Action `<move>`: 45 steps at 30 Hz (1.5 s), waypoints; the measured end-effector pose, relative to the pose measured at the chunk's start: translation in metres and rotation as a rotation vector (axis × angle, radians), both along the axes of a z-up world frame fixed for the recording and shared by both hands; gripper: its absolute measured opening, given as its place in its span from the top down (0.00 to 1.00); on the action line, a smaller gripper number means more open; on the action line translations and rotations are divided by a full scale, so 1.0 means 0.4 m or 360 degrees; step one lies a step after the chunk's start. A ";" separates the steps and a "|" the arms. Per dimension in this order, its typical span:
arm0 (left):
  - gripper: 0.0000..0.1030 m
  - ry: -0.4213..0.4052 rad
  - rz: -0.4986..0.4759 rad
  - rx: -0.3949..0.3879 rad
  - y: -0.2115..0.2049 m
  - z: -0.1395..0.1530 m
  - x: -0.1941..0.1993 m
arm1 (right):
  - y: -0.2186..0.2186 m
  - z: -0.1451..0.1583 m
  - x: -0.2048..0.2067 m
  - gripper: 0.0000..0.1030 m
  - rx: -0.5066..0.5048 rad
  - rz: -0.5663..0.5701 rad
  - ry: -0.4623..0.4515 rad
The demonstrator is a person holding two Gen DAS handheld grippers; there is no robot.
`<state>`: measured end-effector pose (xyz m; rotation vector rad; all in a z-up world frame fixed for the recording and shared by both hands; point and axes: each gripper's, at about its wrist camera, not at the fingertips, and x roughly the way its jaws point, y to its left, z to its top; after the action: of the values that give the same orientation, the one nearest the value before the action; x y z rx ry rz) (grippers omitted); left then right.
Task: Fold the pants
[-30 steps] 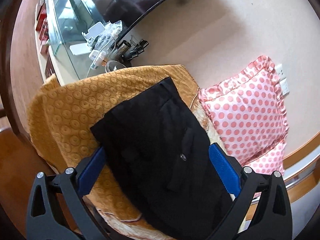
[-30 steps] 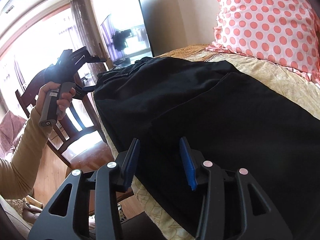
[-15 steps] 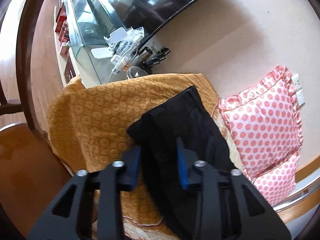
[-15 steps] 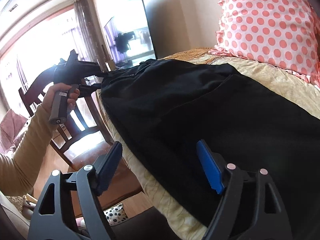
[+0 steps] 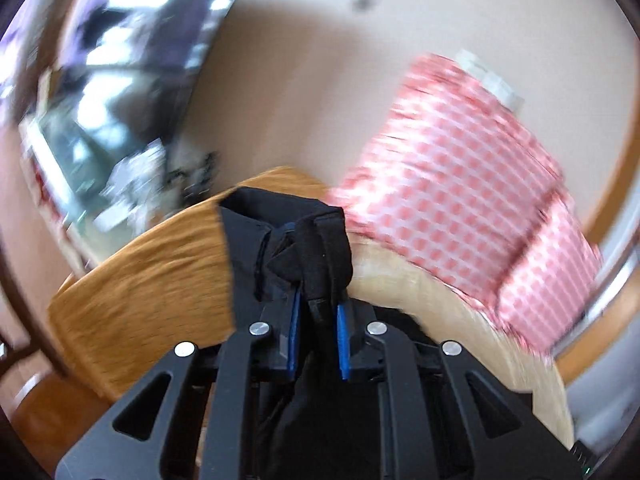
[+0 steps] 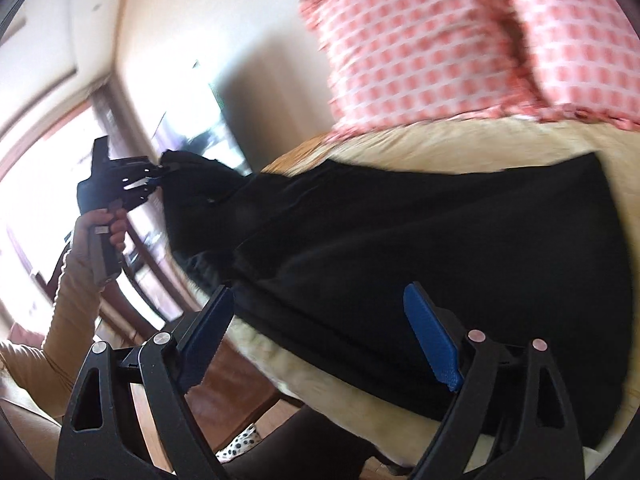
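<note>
Across the middle of the right wrist view, black pants (image 6: 400, 264) lie spread on the pale bed (image 6: 460, 140), below a pink dotted pillow (image 6: 420, 40). At centre left, the left gripper (image 6: 154, 182) has just closed, pinching their raised corner; at the bottom, the right gripper (image 6: 320, 336) has been opening, nothing pressed. Folding looks barely begun.
</note>
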<state>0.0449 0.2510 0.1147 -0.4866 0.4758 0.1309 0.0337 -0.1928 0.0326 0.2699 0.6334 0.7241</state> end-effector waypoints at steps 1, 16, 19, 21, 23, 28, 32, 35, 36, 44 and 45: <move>0.86 -0.0021 -0.0076 0.0054 -0.053 0.025 0.017 | -0.030 0.003 -0.008 0.13 0.0014 -0.0046 -0.0009; 0.86 -0.0021 -0.1392 0.0120 -0.844 0.002 0.125 | -0.329 -0.017 -0.107 0.11 0.0086 -0.0591 0.0015; 0.86 0.0192 -0.1570 0.0169 -0.957 -0.129 0.112 | -0.363 -0.039 -0.112 0.11 0.0091 -0.0652 0.0063; 0.86 0.0298 -0.1617 0.0115 -0.979 -0.195 0.115 | -0.378 -0.048 -0.116 0.11 0.0086 -0.0675 0.0086; 0.86 0.0296 -0.1610 0.0081 -0.971 -0.199 0.114 | -0.391 -0.056 -0.112 0.11 0.0080 -0.0695 0.0102; 0.86 0.0110 -0.1569 0.0081 -0.953 -0.118 0.102 | -0.405 -0.058 -0.113 0.11 0.0096 -0.0722 0.0090; 0.86 0.0222 -0.1660 0.0162 -0.989 -0.176 0.060 | -0.406 -0.052 -0.109 0.11 0.0079 -0.0746 0.0071; 0.83 0.0300 -0.1692 0.0218 -1.007 -0.253 0.048 | -0.408 -0.036 -0.106 0.11 0.0051 -0.0776 0.0043; 0.80 0.0291 -0.1692 0.0218 -1.006 -0.261 0.044 | -0.409 -0.025 -0.104 0.11 0.0038 -0.0785 0.0023; 0.09 -0.0020 -0.1659 0.0180 -0.869 -0.153 -0.042 | -0.334 0.106 -0.094 0.11 -0.0065 -0.0658 -0.0291; 0.07 -0.0059 -0.1587 0.0202 -0.841 -0.142 -0.042 | -0.312 0.119 -0.086 0.11 -0.0055 -0.0595 -0.0322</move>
<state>0.0280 -0.0855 0.0581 -0.0865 0.6216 -0.8010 -0.0008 -0.3175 0.0803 0.2701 0.3871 0.3742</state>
